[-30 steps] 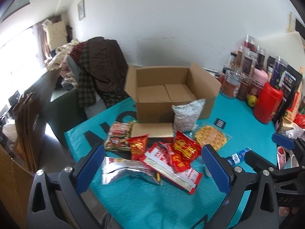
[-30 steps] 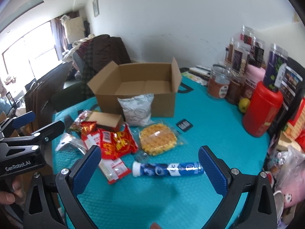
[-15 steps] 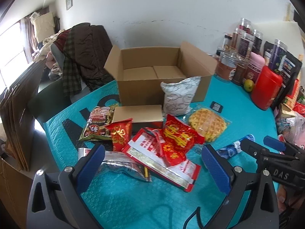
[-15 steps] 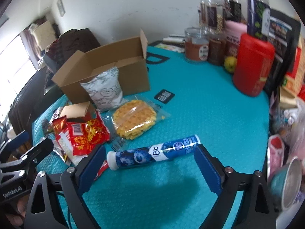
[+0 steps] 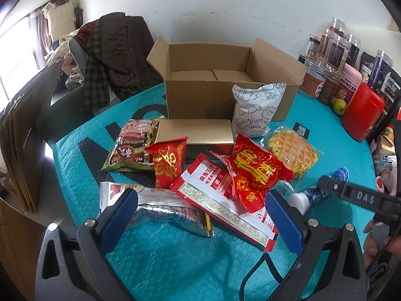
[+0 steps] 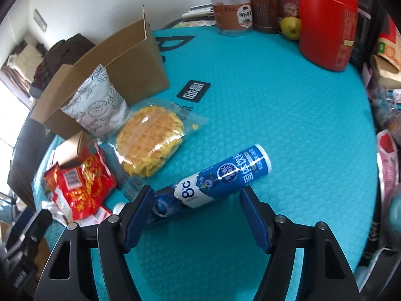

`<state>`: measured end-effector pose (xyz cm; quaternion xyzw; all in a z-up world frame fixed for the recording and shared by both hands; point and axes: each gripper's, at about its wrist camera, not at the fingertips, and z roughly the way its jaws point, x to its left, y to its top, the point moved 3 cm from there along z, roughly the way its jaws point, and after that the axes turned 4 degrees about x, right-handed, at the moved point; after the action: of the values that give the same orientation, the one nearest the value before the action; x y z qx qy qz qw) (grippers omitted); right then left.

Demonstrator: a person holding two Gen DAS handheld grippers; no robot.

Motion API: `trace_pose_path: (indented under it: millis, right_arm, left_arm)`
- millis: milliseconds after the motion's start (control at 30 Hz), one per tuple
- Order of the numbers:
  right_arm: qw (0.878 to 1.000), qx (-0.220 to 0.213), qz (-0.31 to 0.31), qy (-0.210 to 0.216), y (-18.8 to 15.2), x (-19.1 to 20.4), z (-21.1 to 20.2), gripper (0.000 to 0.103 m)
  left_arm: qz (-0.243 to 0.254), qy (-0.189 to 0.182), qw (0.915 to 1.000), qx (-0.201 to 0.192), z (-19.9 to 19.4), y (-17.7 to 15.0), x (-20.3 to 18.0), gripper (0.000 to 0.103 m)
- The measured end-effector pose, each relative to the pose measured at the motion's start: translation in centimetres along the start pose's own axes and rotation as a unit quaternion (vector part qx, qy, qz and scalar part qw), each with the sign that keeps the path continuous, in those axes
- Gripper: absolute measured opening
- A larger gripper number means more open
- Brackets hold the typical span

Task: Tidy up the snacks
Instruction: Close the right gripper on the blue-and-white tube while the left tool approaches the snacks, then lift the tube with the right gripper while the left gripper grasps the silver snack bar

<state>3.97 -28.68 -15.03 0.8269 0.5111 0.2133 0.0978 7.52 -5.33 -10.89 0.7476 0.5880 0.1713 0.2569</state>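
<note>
Both claws have dropped closer to the bubble-textured teal tabletop (image 6: 250, 100). Right claw (image 6: 198, 213) is closing around the glossy blue cylindrical tube (image 6: 225, 175), pads not yet pressing. Only the left view shows the left claw (image 5: 200, 215) gaping over crinkly silver foil packet (image 5: 163, 210) and the cardboard box (image 5: 213, 92)'s empty inside

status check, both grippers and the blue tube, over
Right hand-held gripper closing around blue cylindrical tube, pads not yet pressing. Left hand-held gripper open above silver foil packet. Open cardboard box unobstructed.
</note>
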Motion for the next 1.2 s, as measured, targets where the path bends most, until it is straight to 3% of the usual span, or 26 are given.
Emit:
trace_pose_path:
  millis: [267,333,500,800,933,1200]
  right_arm:
    - [0.999,-0.003,-0.036,-0.009,0.2,1.6,1.5,0.070]
    - [0.999,-0.004,-0.050,0.001,0.0,2.2,1.6,0.057]
    - [0.996,-0.019,-0.082,0.000,-1.1,2.8,1.1,0.051]
    - [0.993,-0.030,-0.114,0.002,-2.7,2.9,0.8,0.051]
    - [0.992,-0.030,-0.119,0.001,-2.3,2.8,1.0,0.052]
    - [0.992,-0.033,-0.122,-0.001,-2.1,3.0,1.2,0.052]
  left_arm:
    - [-0.012,0.019,0.9997,-0.002,0.2,-0.5,1.3,0.103]
    - [-0.019,0.025,0.9995,0.000,0.3,-0.7,1.9,0.103]
    - [-0.035,0.044,0.9983,0.017,1.4,-1.1,3.4,0.103]
    - [-0.024,0.068,0.9963,0.046,3.4,-1.4,4.6,0.103]
    - [-0.033,0.048,0.9971,0.050,3.7,-1.4,5.0,0.103]
    - [0.018,0.054,0.9965,0.062,4.7,-1.1,3.9,0.103]
